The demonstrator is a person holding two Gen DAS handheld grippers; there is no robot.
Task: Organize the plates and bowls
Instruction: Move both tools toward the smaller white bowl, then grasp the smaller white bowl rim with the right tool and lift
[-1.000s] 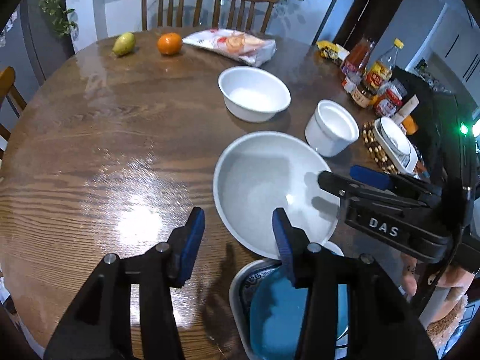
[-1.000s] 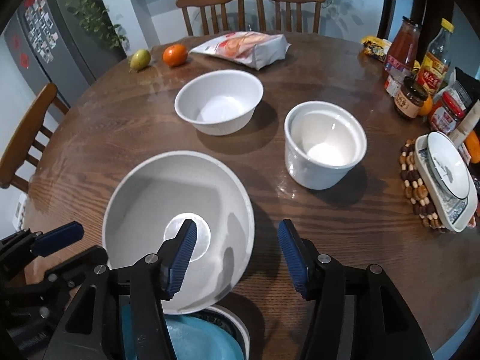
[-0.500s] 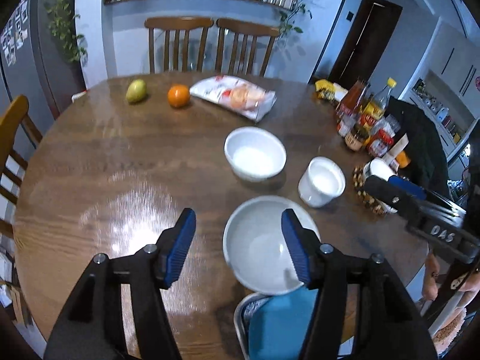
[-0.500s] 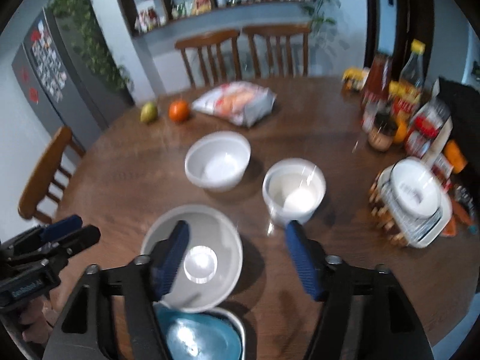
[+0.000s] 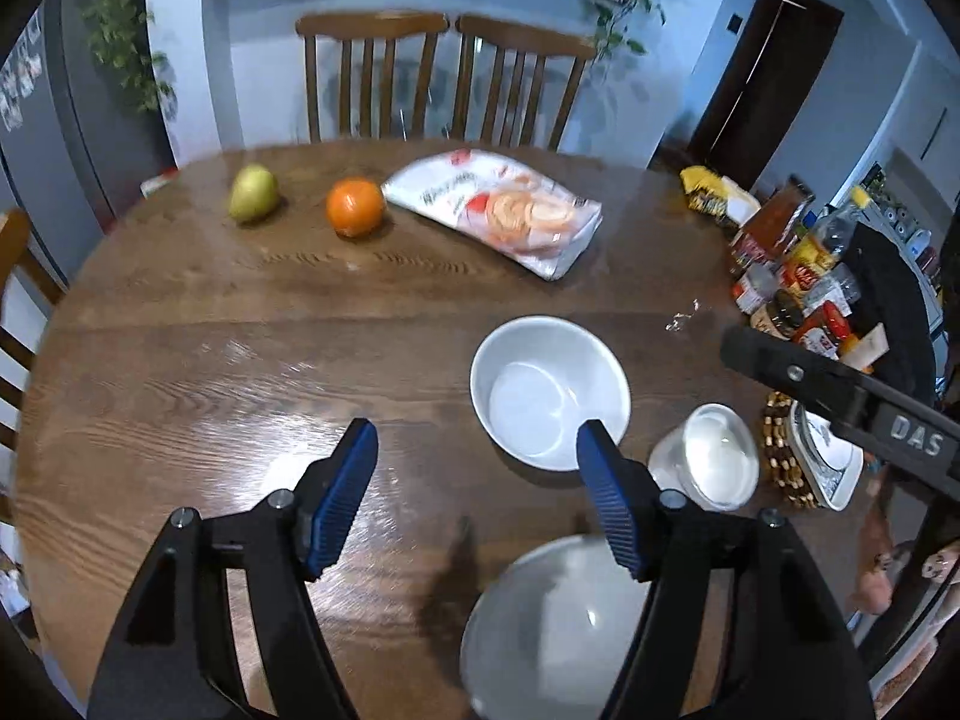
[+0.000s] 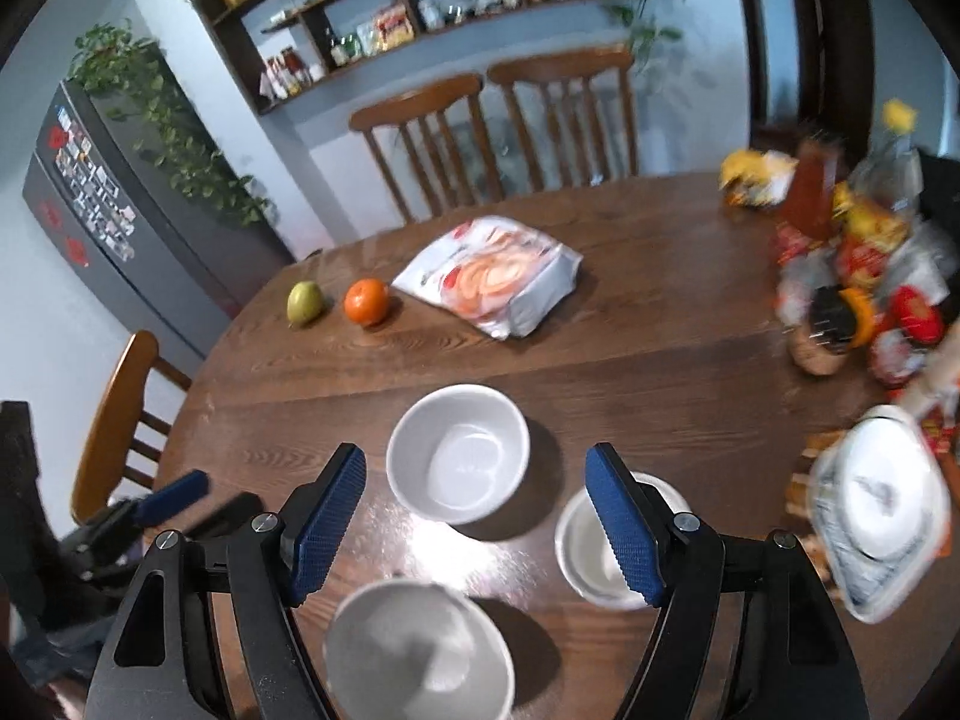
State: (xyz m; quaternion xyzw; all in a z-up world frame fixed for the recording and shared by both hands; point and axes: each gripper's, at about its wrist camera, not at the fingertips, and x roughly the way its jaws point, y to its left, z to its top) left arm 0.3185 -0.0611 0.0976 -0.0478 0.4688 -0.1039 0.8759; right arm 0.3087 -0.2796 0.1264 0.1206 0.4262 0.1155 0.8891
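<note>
A wide white bowl (image 5: pixel 558 624) (image 6: pixel 420 654) sits on the round wooden table (image 5: pixel 210 360) at the near edge. A smaller white bowl (image 5: pixel 549 393) (image 6: pixel 459 462) stands mid-table. A small white cup-like bowl (image 5: pixel 717 456) (image 6: pixel 591 546) stands to its right. A patterned dish holding a white bowl (image 6: pixel 882 510) (image 5: pixel 831 462) lies on a bead mat at the right. My left gripper (image 5: pixel 477 501) is open and empty, high above the table. My right gripper (image 6: pixel 477 525) is open and empty, also raised.
A pear (image 5: pixel 253 193), an orange (image 5: pixel 354 207) and a snack bag (image 5: pixel 498 210) lie at the far side. Bottles and jars (image 5: pixel 792 276) crowd the right edge. Two wooden chairs (image 5: pixel 444 78) stand behind the table, another chair (image 6: pixel 120 420) at left.
Both grippers have lifted up and back from the wide white bowl, still open. The blue plate stack near the table edge has dropped out of view.
</note>
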